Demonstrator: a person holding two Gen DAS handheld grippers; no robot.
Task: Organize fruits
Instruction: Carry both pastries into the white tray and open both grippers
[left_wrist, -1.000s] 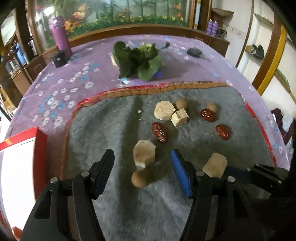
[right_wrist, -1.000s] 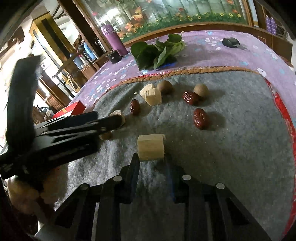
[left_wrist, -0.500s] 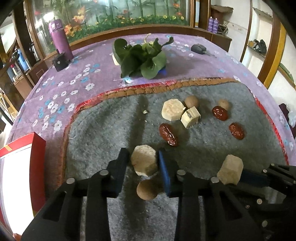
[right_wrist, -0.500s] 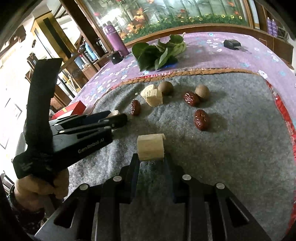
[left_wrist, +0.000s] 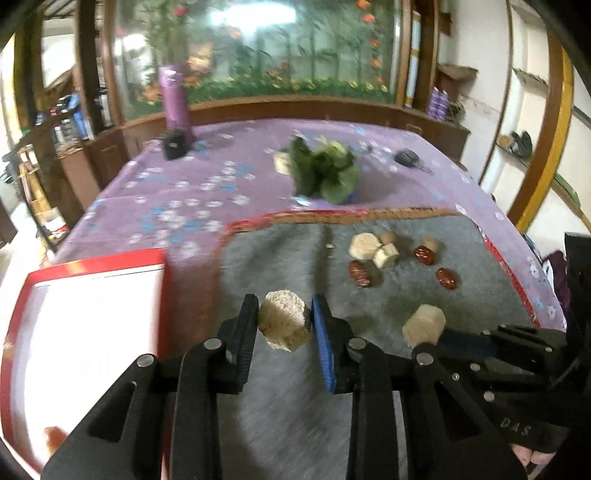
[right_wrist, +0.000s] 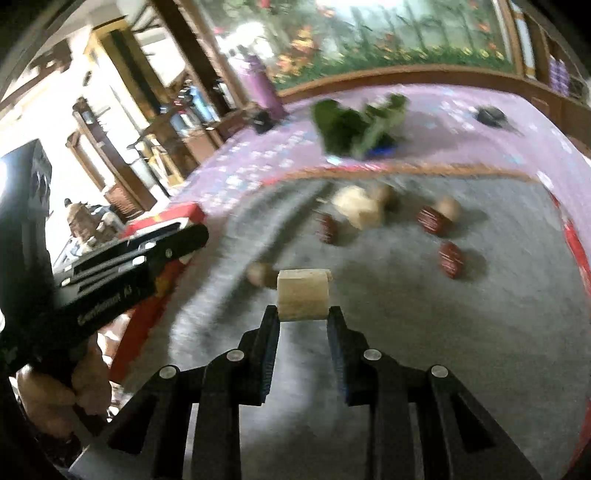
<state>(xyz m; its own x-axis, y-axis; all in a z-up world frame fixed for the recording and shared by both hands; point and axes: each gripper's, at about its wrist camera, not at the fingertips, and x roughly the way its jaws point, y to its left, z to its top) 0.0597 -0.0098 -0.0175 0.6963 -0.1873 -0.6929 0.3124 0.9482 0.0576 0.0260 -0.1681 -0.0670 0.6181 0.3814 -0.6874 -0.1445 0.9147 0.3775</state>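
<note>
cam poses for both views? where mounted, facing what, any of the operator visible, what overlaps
Left wrist: on the left gripper, facing across the grey mat to the aquarium; it grips a pale chunk; right gripper at right.
Right wrist: on the right gripper, same heading, gripping a pale block; left gripper and hand at left.
Shared: red dates, leafy greens.

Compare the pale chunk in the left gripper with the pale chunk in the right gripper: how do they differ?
The round, rough-topped beige chunk sits deep between the fingers of the left gripper; the blockier, smooth-sided cream chunk is pinched only at the tips of the right gripper. The left one hangs near the red-rimmed white tray; the right one hangs over the grey fleece mat. Both are pale, cut, gripped and appear lifted.
</note>
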